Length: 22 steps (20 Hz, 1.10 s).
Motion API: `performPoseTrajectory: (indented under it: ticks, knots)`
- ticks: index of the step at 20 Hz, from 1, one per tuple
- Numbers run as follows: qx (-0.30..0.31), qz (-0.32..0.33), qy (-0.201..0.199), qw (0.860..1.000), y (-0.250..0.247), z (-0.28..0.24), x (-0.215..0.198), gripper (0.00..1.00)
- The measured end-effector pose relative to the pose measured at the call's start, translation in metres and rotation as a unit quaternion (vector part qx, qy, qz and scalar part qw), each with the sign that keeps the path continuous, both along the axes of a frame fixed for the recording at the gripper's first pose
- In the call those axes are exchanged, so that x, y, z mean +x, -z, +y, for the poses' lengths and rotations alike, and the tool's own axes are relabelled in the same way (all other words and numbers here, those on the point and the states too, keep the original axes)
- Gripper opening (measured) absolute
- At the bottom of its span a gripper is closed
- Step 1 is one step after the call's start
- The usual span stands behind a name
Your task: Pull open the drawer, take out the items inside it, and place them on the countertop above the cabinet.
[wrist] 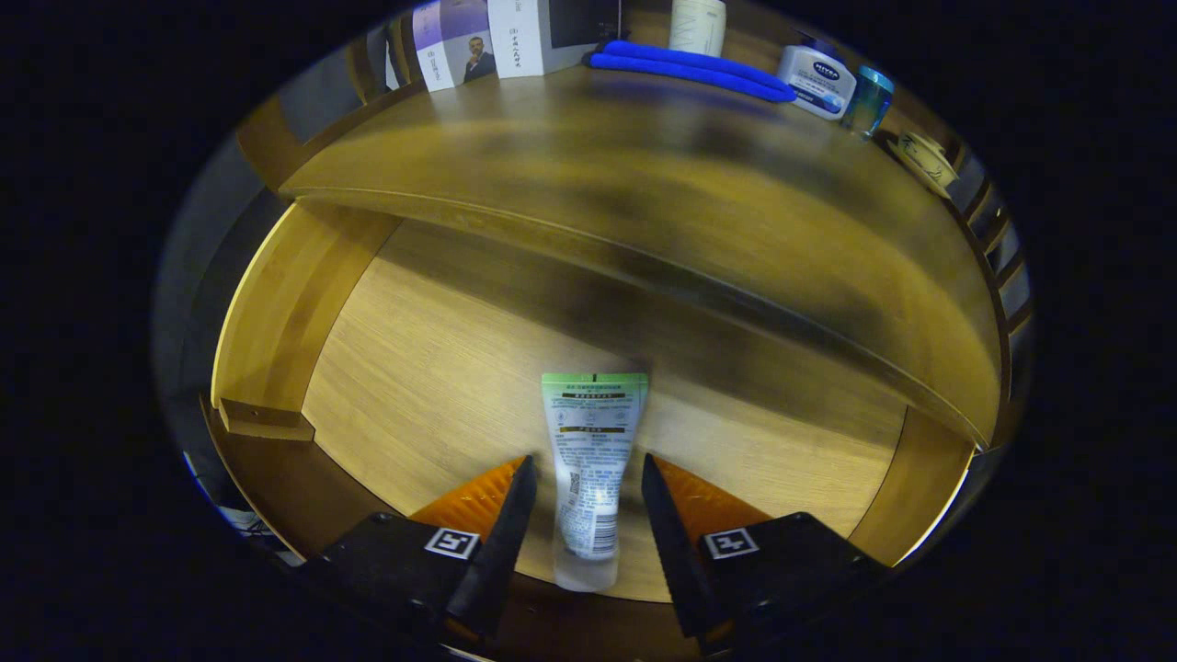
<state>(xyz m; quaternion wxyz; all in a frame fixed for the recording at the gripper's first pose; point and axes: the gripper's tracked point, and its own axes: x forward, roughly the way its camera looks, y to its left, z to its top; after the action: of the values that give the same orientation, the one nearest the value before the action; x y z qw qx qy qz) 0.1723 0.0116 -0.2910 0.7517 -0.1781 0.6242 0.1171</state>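
- The gripper [588, 483] is over the open wooden drawer [276, 313], and its two fingers are apart.
- A white squeeze tube with a green end [590, 469] lies flat on the drawer floor, right between the fingers. A small gap shows on each side of the tube, so the fingers are not pressing on it.
- The green end of the tube points away from the gripper, and its clear cap end is closest to the gripper.
- Past the drawer, ahead of the fingers, is the brown wooden counter [662, 175].
- At the far back of the counter are two white boxes [501, 37], a folded blue cloth [690, 69], a tall white bottle [697, 25], a white and blue tub [817, 81] and a small teal jar [868, 99].
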Motion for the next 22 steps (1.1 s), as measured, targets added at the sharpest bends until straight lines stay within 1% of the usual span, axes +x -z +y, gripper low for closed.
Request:
performPoseTrajectory:
  ticks: [1,3,5,6,7,9,13,16,22]
  knots:
    - [-0.004,0.007,-0.001,1.0,0.002,-0.001,-0.001,0.69]
    - [-0.013,0.024,0.001,1.0,0.012,-0.005,-0.006,0.69]
    - [-0.007,0.03,0.01,0.999,0.01,-0.001,-0.003,0.47]
    - [-0.006,0.028,0.01,1.0,0.008,0.0,-0.003,0.49]
    - [-0.005,0.028,0.003,1.0,0.002,0.001,-0.004,0.41]
    - [0.003,0.012,-0.005,1.0,0.002,0.005,-0.001,0.3]
    - [0.007,0.011,-0.027,1.0,0.002,0.006,-0.003,0.3]
    - [0.011,-0.001,-0.041,0.999,-0.001,0.006,-0.001,0.3]
    - [0.045,-0.028,-0.047,0.998,-0.026,0.009,0.003,0.3]
